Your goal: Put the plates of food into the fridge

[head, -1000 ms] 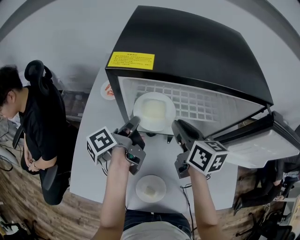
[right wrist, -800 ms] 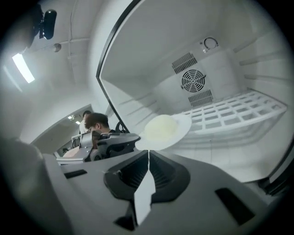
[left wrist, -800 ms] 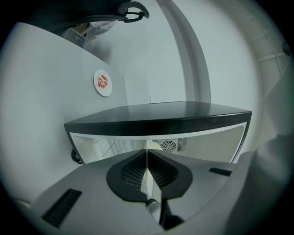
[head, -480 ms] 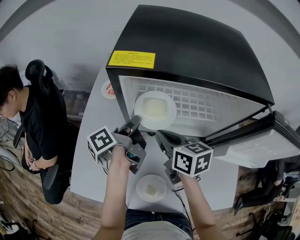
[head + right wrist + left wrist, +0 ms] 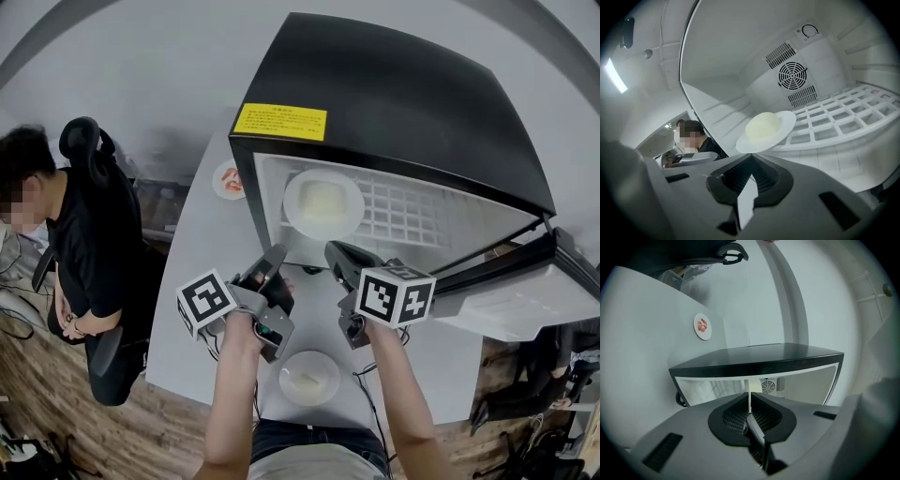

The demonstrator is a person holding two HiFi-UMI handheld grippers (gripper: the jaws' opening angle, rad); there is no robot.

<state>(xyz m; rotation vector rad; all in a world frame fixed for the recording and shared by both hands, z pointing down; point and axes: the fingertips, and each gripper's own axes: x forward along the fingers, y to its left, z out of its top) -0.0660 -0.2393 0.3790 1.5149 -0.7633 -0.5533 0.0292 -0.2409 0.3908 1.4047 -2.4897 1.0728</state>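
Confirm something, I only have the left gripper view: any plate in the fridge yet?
Observer: Yes, a plate with pale food sits on the wire shelf, left side.
Operator: Anything left to load?
Observer: A second plate with pale food waits on the table, at its near edge.
Operator: Right gripper?
Observer: The right gripper has its jaws together, empty, clear of the plate.
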